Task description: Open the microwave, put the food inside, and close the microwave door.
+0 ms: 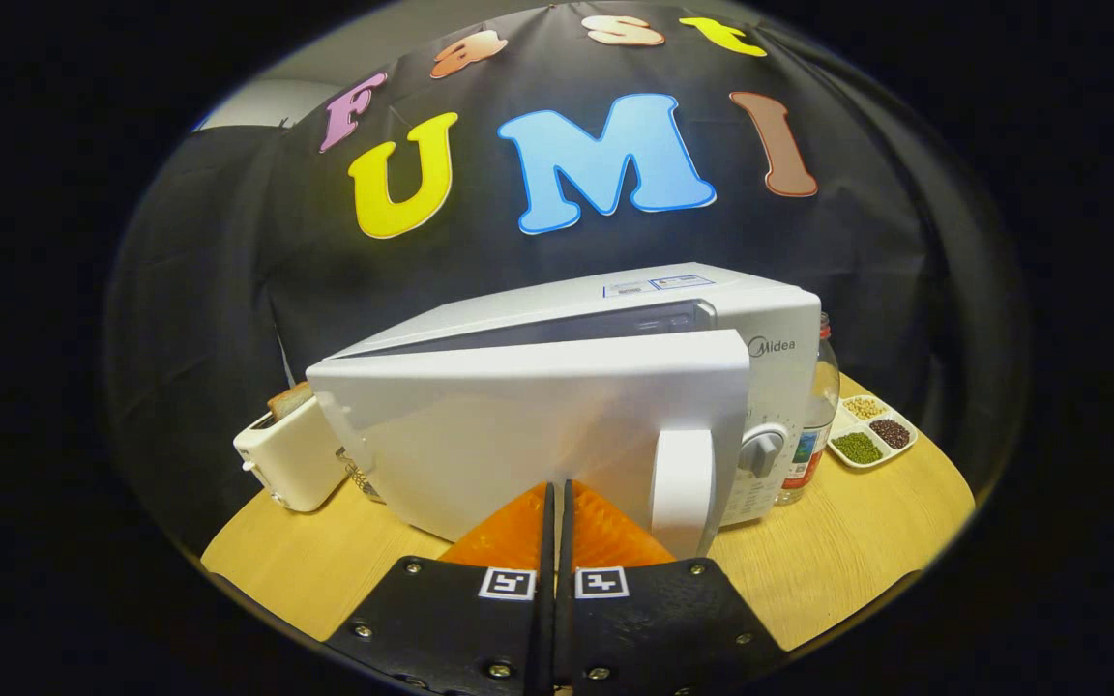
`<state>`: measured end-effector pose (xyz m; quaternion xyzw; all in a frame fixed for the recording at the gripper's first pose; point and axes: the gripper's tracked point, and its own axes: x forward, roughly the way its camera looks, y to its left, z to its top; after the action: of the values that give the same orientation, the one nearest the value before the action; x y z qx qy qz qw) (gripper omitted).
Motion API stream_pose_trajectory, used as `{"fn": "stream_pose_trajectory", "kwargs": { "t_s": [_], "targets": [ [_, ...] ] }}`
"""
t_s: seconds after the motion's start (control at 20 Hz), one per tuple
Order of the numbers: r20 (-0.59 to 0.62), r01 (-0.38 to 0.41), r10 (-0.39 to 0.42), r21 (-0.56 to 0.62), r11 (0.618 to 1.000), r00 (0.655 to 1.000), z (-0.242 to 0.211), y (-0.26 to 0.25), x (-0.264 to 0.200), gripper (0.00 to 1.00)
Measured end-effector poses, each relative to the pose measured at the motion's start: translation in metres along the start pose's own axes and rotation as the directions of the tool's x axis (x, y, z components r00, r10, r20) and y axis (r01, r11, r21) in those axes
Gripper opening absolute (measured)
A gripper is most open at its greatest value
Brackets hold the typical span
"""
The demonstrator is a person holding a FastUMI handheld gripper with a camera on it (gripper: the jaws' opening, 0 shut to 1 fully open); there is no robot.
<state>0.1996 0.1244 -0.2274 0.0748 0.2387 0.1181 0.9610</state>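
Here you have one gripper (557,488), and its two fingers (518,536) lie pressed together with only a hairline slit between them, holding nothing. Their tips sit right up against the outer face of the microwave door (518,435), just beside its upright handle (683,488); whether they actually touch the panel you cannot tell.

There is one microwave (770,333) on the wooden table (837,561), standing toward the table's back edge. Its door is partly ajar, hinged on the side nearer the toaster and swung out toward you, so a dark strip of the cavity shows above the door's top edge. One round dial (762,450) sits on the control panel beside the handle.

One toaster (288,466) stands near the table's edge on the hinge side of the microwave, just beside it, with one slice of bread (288,398) sticking up from its slot.

On the other side, one clear bottle (816,425) stands upright close against the microwave's side. Beyond it, near the far corner of the table, lies one divided dish (871,435) with three compartments showing: one of green grains, one of dark ones, one of pale ones.
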Motion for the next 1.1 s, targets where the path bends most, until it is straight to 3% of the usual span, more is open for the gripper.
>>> {"fn": "stream_pose_trajectory", "kwargs": {
  "t_s": [0.6, 0.75, 1.1],
  "targets": [
    [0.022, 0.050, -0.051, 0.018, 0.999, 0.998, 0.018, -0.022, 0.034, 0.01],
    [0.007, 0.051, -0.051, 0.068, 0.996, 0.999, 0.019, -0.025, 0.040, 0.01],
    [0.058, 0.043, -0.041, -0.032, 0.999, 0.997, 0.029, -0.010, 0.012, 0.02]
  ]
}}
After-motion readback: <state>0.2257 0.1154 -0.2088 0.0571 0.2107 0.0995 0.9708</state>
